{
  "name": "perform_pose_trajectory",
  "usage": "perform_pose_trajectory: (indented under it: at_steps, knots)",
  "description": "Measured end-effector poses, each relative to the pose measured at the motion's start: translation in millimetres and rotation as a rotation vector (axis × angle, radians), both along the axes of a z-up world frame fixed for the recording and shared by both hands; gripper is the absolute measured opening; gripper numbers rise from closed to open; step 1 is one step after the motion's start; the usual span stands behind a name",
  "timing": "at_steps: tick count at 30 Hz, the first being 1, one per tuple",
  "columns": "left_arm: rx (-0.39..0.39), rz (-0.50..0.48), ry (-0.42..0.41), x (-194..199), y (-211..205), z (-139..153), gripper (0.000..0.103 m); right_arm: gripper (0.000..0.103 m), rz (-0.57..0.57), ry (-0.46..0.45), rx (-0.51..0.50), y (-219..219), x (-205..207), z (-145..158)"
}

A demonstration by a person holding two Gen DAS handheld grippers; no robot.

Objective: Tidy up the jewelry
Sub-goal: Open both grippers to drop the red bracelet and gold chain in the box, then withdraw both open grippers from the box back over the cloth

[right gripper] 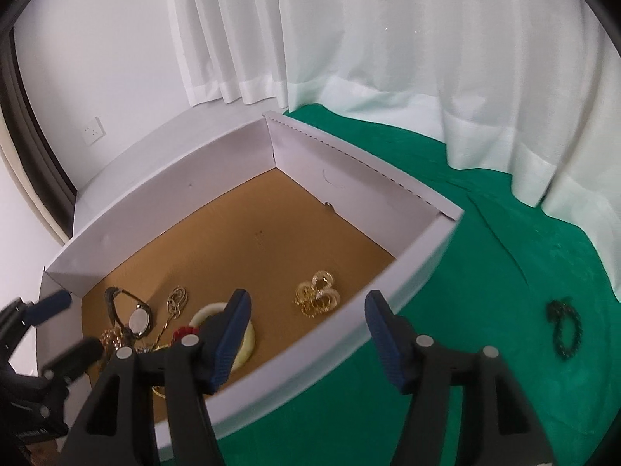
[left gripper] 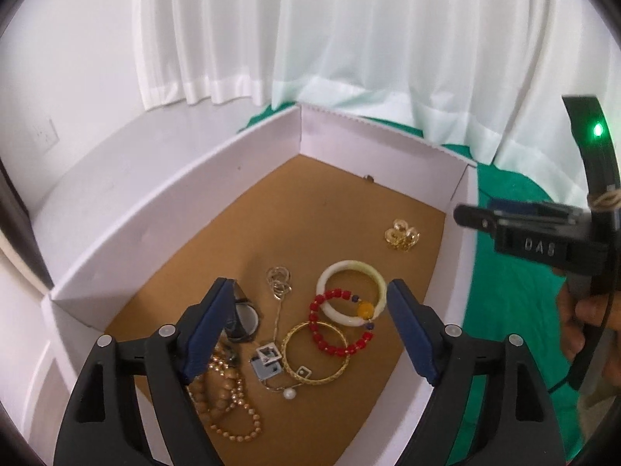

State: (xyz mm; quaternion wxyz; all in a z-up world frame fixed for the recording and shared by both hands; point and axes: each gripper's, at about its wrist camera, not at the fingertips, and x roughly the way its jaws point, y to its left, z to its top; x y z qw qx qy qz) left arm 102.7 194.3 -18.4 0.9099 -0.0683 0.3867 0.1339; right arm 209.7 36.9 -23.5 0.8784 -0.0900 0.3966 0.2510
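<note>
From the left wrist view, the left gripper (left gripper: 310, 318) hangs over the near end of a white box (left gripper: 186, 209) with a brown cardboard floor, its blue-padded jaws spread wide and nothing between the pads. Below them on the floor lies a cluster of jewelry: a pale jade bangle (left gripper: 351, 297) overlapped by a red bead bracelet (left gripper: 339, 328), which crosses a gold bangle (left gripper: 314, 355); a tan bead necklace (left gripper: 229, 400) lies beside the left finger, a small watch (left gripper: 244, 320) just beyond it, and thin linked rings (left gripper: 279, 281) further in. A gold brooch (left gripper: 403, 235) sits apart near the right wall. The right gripper (left gripper: 477, 219) shows side-on at the right edge, above the green cloth (left gripper: 504, 310), held by a hand (left gripper: 582, 318). From the right wrist view, the right gripper (right gripper: 306, 330) straddles the box's near right wall (right gripper: 388, 291), jaws open and empty. The brooch (right gripper: 318, 297) lies just ahead of it. A dark chain bracelet (right gripper: 564, 328) rests on the cloth (right gripper: 465, 310), well outside the box. The left gripper (right gripper: 66, 322) appears blurred at lower left.
</note>
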Motion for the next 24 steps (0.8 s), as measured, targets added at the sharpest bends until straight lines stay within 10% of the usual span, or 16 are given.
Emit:
perform_pose_trajectory:
  at_steps: [15,24]
  knots:
    - [-0.051,-0.129,-0.053,-45,-63,24,0.092,0.066,-0.181,-0.001,-0.040,-128,-72,-32]
    - [-0.199,-0.374,0.094,-23,-155,-29,0.094,0.066,-0.431,0.003,-0.077,-254,-141,-75]
